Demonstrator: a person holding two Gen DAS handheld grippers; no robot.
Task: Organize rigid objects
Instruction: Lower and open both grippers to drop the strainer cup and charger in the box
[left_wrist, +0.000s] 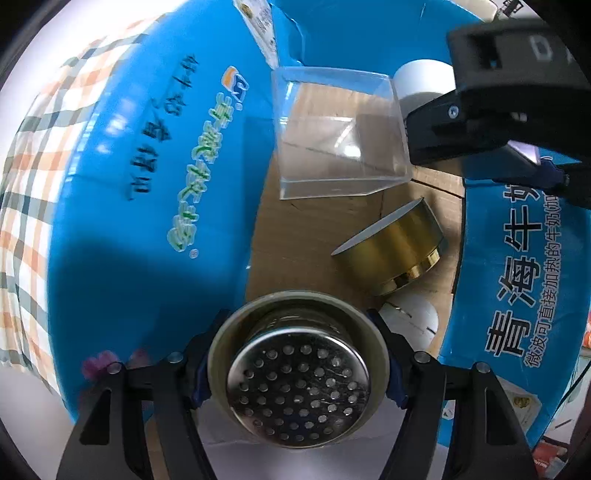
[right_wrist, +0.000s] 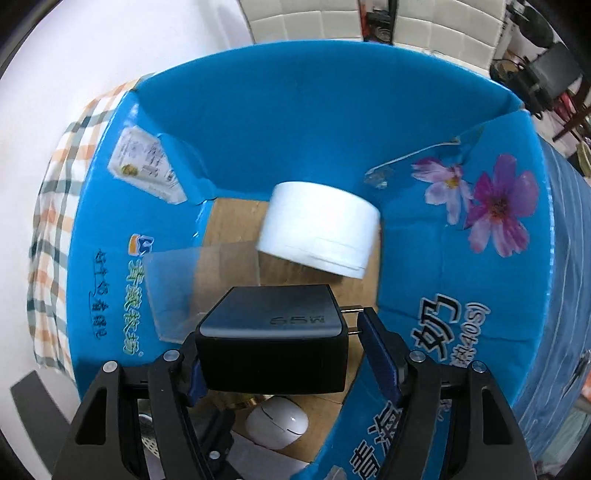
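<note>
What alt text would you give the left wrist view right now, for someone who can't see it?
The left tongs grip a round perforated metal strainer above an open blue cardboard box. On the box's brown floor lie a clear plastic box, a gold round tin and a white mouse. The right tongs enter from the upper right.

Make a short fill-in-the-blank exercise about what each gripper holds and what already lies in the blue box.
1. The left gripper holds a metal strainer whose bottom is full of small ____.
2. The right gripper carries a ____ charger.
3. The floor of the blue box is brown ____.
4. Beside the clear plastic box lies a ____-coloured round tin.

Missing words: holes; black; cardboard; gold
</note>
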